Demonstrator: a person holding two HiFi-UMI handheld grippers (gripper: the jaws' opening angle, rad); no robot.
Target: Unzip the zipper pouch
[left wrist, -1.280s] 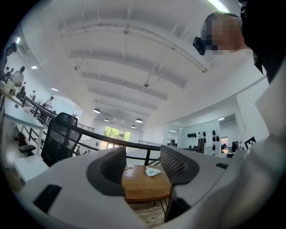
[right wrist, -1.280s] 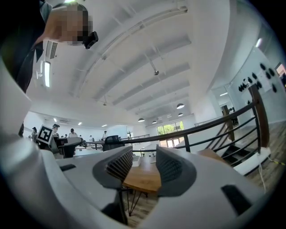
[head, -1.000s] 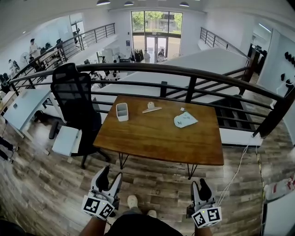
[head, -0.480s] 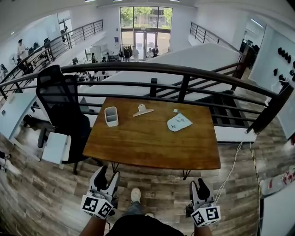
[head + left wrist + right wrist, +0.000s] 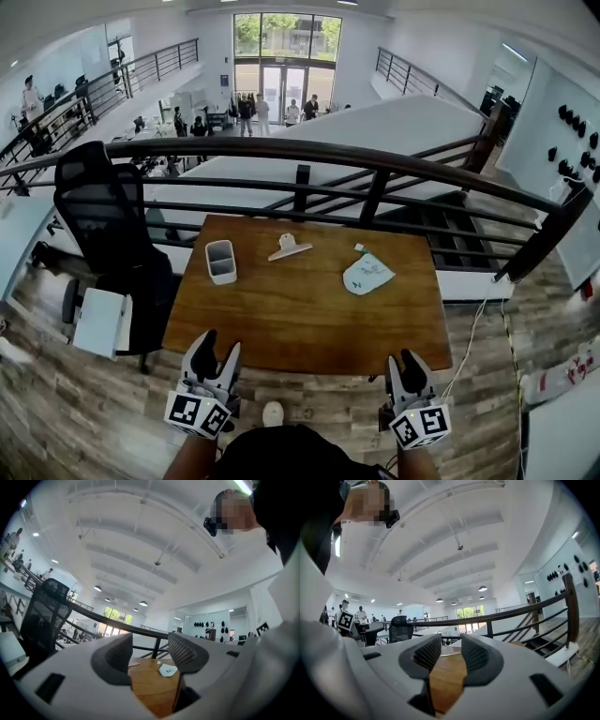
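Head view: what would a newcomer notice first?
The wooden table set against a black railing. A pale zipper pouch lies on its far right, untouched. At the near edge, the left gripper and right gripper are empty, jaws apart, the right's having just narrowed slightly.

No readable text, labels, numbers anywhere.

The table [image 5: 309,323] stands before me, with the railing [image 5: 281,150] just behind it. On the table, the pouch [image 5: 367,274] lies far right, a clip [image 5: 290,247] sits at the far middle, and a cup [image 5: 221,262] stands to the left. A chair [image 5: 103,225] is left of the table. My left tongs [image 5: 217,343] and right tongs [image 5: 403,361] hang at the table's near edge, well apart.
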